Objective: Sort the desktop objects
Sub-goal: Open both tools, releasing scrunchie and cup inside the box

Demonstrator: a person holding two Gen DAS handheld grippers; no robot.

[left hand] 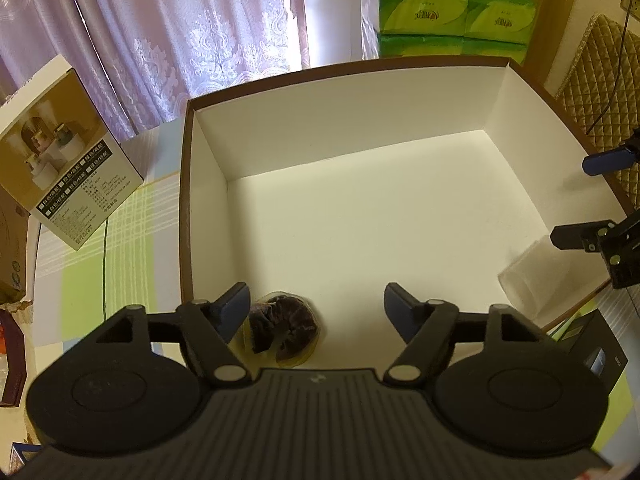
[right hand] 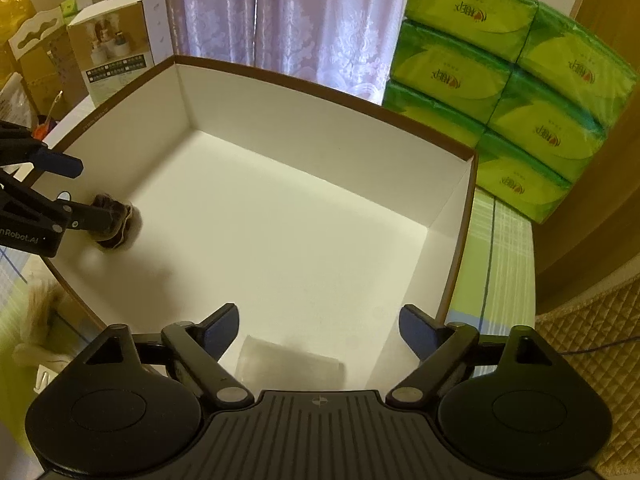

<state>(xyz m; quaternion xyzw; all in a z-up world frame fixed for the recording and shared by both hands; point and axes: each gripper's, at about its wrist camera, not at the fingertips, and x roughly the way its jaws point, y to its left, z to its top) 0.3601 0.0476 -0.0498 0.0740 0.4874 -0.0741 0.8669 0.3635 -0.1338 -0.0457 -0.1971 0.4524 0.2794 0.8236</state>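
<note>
A wide, shallow box (left hand: 208,208) with white inside walls and a brown rim fills both views. On its floor near the front-left corner lies a clear packet of dark dried fruit (left hand: 282,328), just below my open left gripper (left hand: 316,304), close to its left finger. In the right wrist view the same packet (right hand: 114,220) sits behind the left gripper's fingers (right hand: 64,166). A clear plastic piece (right hand: 290,362) lies on the box floor under my open right gripper (right hand: 320,328), untouched. From the left wrist view that clear piece (left hand: 536,272) rests by the right gripper (left hand: 576,200).
A printed product carton (left hand: 68,160) stands left of the box on a green-and-white checked tablecloth (left hand: 120,240). Stacked green tissue packs (right hand: 512,80) rise behind the box's right side. Lace curtains hang behind. A quilted tan cushion (right hand: 592,360) lies at the right.
</note>
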